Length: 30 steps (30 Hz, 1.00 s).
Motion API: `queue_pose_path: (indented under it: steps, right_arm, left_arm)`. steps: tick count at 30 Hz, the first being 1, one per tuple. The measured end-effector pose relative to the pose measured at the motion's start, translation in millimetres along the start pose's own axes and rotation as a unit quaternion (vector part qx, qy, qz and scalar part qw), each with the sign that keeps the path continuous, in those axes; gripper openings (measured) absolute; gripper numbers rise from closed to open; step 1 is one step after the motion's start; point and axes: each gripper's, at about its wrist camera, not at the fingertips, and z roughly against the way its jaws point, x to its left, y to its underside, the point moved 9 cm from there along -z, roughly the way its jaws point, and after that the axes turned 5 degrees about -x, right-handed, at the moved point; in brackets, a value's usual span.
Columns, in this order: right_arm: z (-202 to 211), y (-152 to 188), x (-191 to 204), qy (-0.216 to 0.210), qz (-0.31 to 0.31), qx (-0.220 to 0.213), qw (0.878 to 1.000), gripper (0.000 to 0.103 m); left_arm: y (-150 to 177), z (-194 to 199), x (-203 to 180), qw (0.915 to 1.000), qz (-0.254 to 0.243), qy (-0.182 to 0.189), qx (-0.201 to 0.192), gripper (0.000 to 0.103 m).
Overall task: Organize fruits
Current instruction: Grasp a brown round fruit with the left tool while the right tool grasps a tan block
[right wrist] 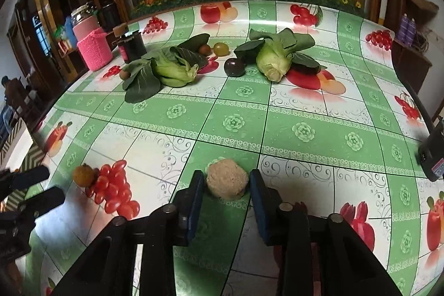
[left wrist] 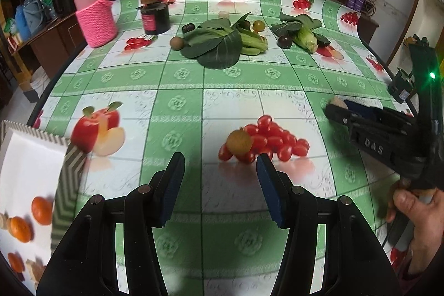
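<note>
A beige rough-skinned lump [right wrist: 226,182] sits on the tablecloth between the pads of my right gripper [right wrist: 225,192], which press on its two sides. The left wrist view shows that gripper [left wrist: 337,108] low at the right, the lump [left wrist: 337,101] at its tip and a hand [left wrist: 416,212] on its grip. My left gripper [left wrist: 220,179] stands open and holds nothing. A small brown round fruit [left wrist: 239,141] lies just ahead of it on printed tomatoes. The same fruit [right wrist: 83,175] shows in the right wrist view, beside the left gripper [right wrist: 41,186]. A white tray [left wrist: 27,157] at the near left holds oranges [left wrist: 41,205].
At the back lie two bok choy [left wrist: 219,46] [left wrist: 302,35], a dark plum [left wrist: 285,41], a green fruit [left wrist: 259,25] and a brown fruit [left wrist: 176,43]. A pink knitted jar [left wrist: 95,15] and a black jar [left wrist: 155,18] stand back left. A black device [right wrist: 433,157] sits at the right edge.
</note>
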Motion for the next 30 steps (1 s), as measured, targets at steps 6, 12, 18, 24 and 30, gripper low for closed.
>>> queue_pose_path:
  steps: [6, 12, 18, 24, 30]
  right_arm:
    - [2, 1, -1, -0.019, -0.014, 0.0, 1.0, 0.031]
    - [3, 1, -1, -0.022, -0.014, -0.001, 1.0, 0.031]
    - [2, 1, 0, -0.015, -0.009, -0.002, 1.0, 0.031]
    - [5, 2, 1, -0.018, -0.015, -0.002, 1.0, 0.03]
    - [18, 9, 24, -0.036, -0.003, 0.004, 0.999, 0.03]
  left_arm:
    - [-4, -14, -7, 0.9999, -0.008, 0.011, 0.006, 0.054]
    - [-2, -32, -5, 0.9995, 0.008, 0.023, 0.021, 0.054]
    - [-6, -36, 0, 0.9997, 0.007, 0.022, 0.007, 0.023]
    - [0, -30, 2, 0.9996, 0.005, 0.024, 0.011, 0.022]
    - [11, -5, 11, 0.9997, 0.011, 0.02, 0.004, 0.022]
